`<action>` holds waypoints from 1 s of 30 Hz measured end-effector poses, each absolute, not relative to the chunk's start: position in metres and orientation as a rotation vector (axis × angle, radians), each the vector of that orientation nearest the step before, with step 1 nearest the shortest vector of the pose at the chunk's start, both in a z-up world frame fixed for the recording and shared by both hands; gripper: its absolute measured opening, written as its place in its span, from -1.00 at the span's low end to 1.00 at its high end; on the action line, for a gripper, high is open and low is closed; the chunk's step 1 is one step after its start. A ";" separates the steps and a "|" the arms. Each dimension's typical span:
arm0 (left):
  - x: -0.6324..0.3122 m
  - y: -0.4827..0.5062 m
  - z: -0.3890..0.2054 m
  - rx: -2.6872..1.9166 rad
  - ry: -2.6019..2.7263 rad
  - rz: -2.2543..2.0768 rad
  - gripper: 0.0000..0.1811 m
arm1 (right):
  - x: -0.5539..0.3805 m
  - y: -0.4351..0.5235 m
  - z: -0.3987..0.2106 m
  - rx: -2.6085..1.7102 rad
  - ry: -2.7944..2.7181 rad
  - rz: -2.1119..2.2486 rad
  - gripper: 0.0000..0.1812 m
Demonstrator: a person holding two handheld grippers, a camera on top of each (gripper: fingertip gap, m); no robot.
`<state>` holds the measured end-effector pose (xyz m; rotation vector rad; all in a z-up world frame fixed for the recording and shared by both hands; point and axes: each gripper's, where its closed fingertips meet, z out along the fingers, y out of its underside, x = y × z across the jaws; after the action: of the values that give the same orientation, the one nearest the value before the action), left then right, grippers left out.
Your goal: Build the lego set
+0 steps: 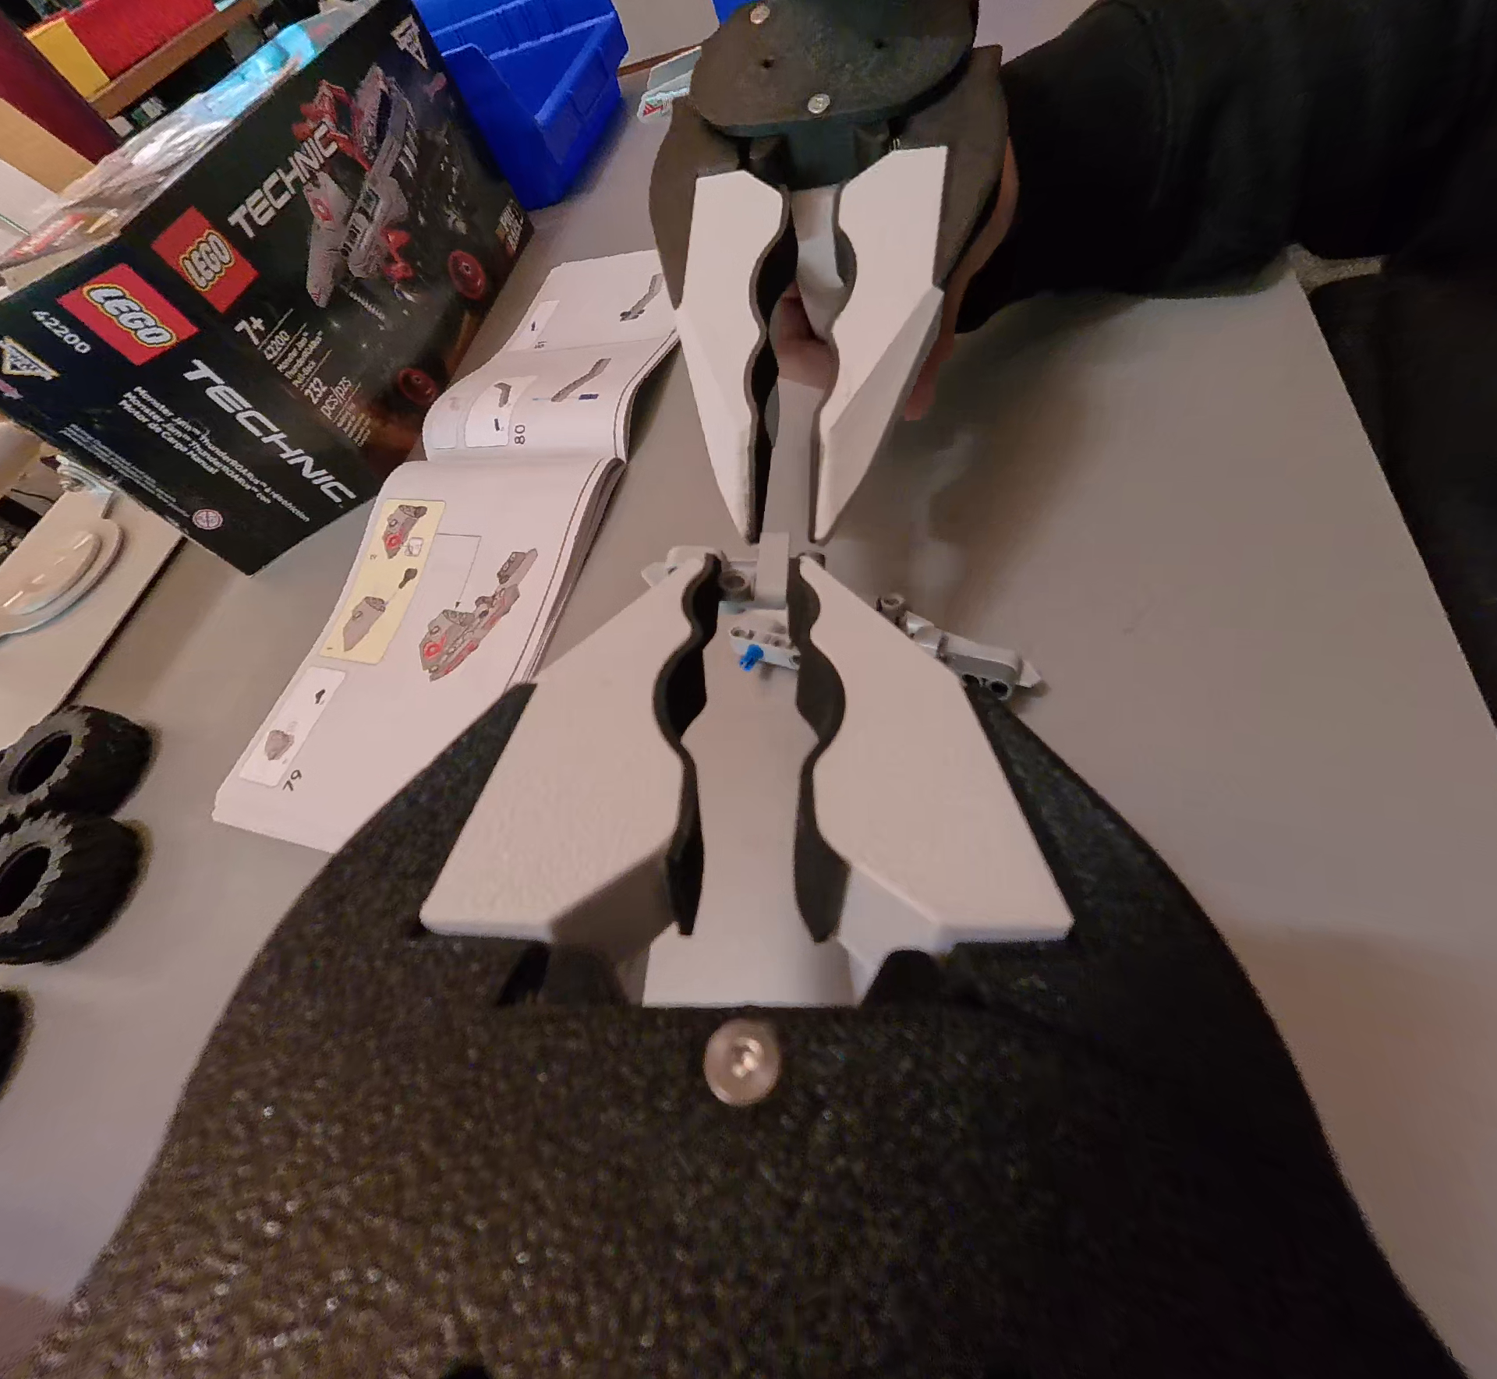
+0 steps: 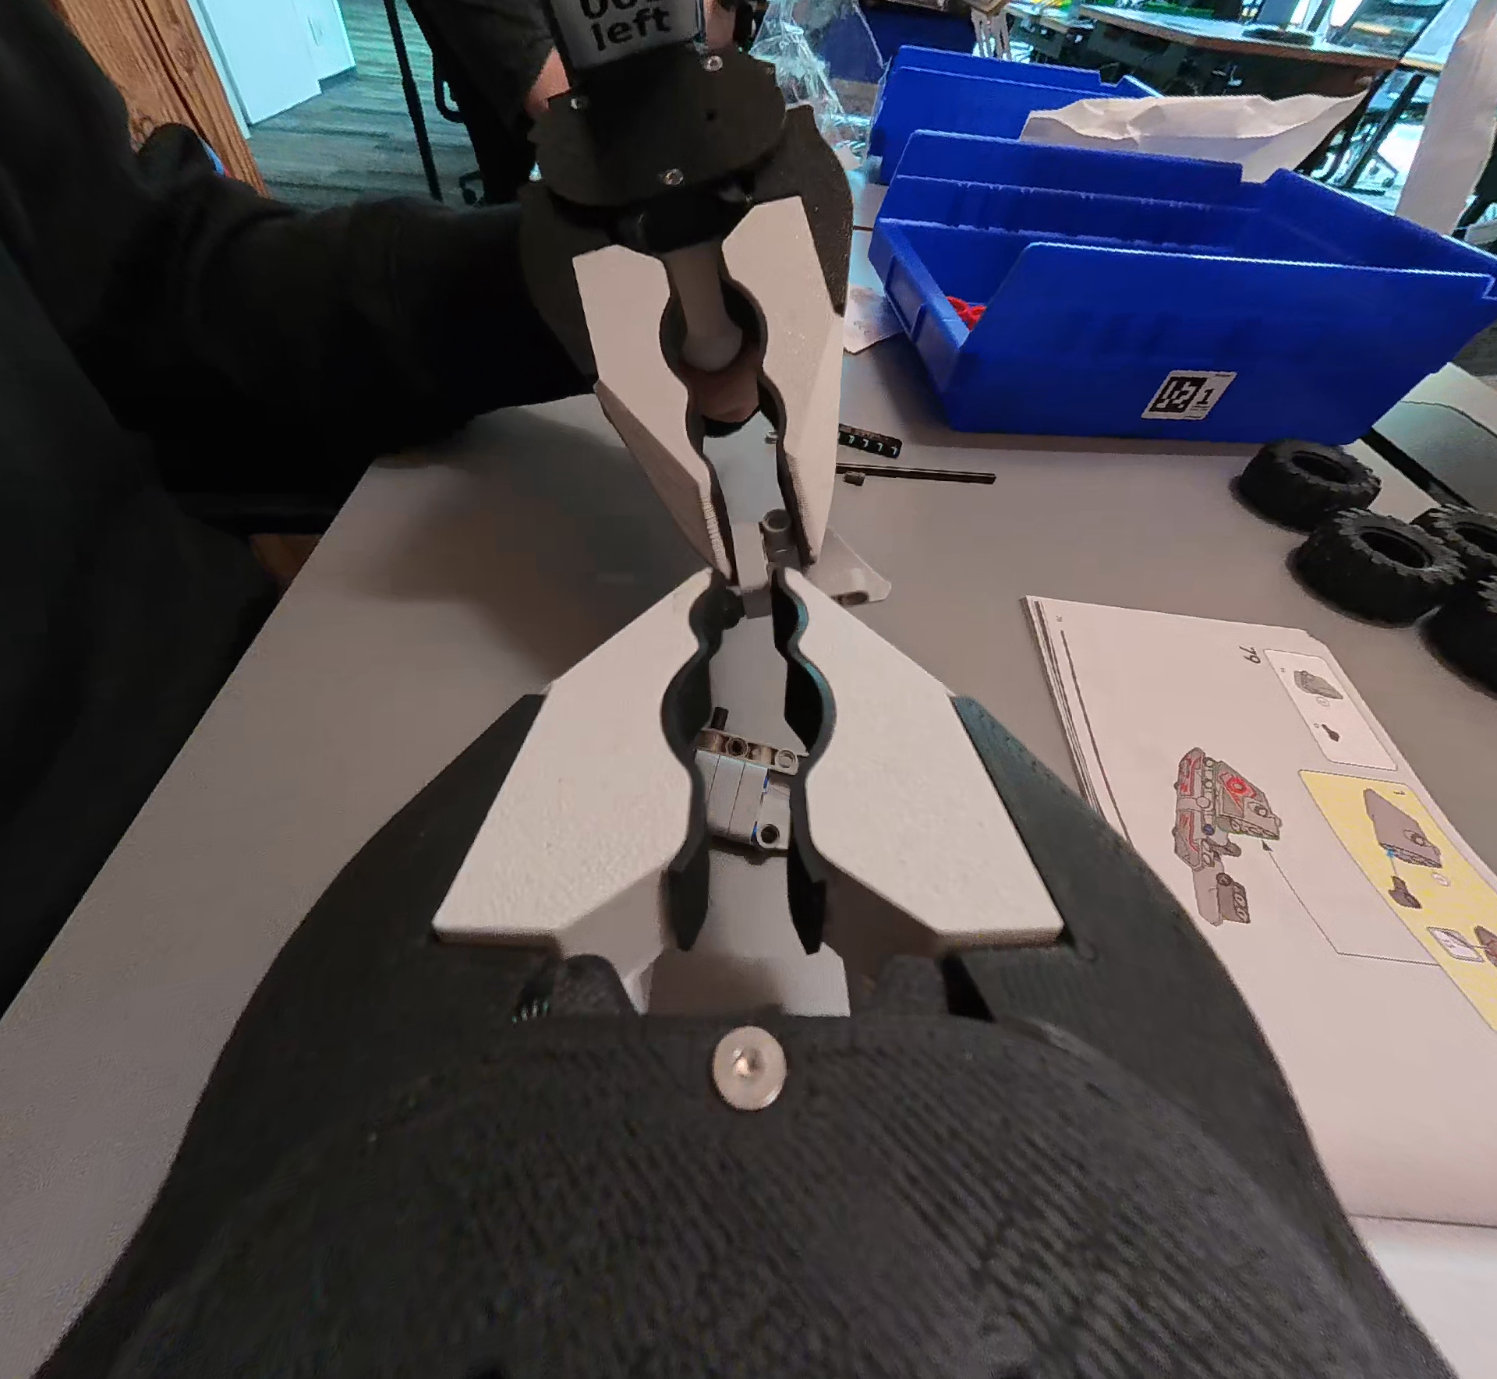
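— Nearest us, the left gripper (image 1: 757, 571), rough black body and smooth pale fingers, has its jaws narrowed onto the grey lego assembly (image 1: 761, 631) at twelve o'clock.

— At nine o'clock?

— Knobbly black tyres (image 1: 69, 765) on the matte grey table (image 1: 1134, 611); at ten, the glossy lego box (image 1: 267, 303), then the open instruction booklet (image 1: 454, 611).

— And beyond?

— Blue plastic bins (image 1: 526, 68) at eleven. Right gripper (image 1: 782, 530) at twelve, jaws pinching a grey beam (image 1: 772, 571) standing on that assembly. More grey pieces (image 1: 964, 644) at two.

Blue bins (image 2: 1150, 336) on grey table (image 2: 405, 611)
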<state>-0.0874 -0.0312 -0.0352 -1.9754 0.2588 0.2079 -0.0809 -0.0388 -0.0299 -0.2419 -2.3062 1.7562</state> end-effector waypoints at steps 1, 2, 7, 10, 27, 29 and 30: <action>-0.086 -0.031 -0.035 -1.973 0.263 0.198 -0.85 | -0.080 -0.039 -0.029 -0.235 -2.303 1.759 -0.89; -0.085 -0.031 -0.034 -1.968 0.270 0.197 -0.85 | -0.080 -0.040 -0.029 -0.232 -2.300 1.755 -0.91; -0.086 -0.031 -0.036 -1.968 0.260 0.191 -0.85 | -0.082 -0.041 -0.033 -0.222 -2.310 1.698 -0.94; -0.084 -0.031 -0.029 -1.909 0.264 0.174 -0.85 | -0.082 -0.041 -0.027 -0.212 -2.291 1.683 -0.94; -0.080 -0.035 -0.023 -1.834 0.276 0.104 -0.84 | -0.075 -0.042 -0.020 -0.202 -2.271 1.787 -0.94; -0.080 -0.035 -0.023 -1.834 0.276 0.106 -0.84 | -0.076 -0.042 -0.020 -0.202 -2.272 1.784 -0.94; -0.079 -0.035 -0.023 -1.830 0.275 0.104 -0.84 | -0.076 -0.042 -0.020 -0.202 -2.272 1.785 -0.94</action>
<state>-0.0795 -0.0354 -0.0230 -1.8298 0.2745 0.1037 -0.0756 -0.0422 -0.0204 -0.2024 -2.2716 1.7850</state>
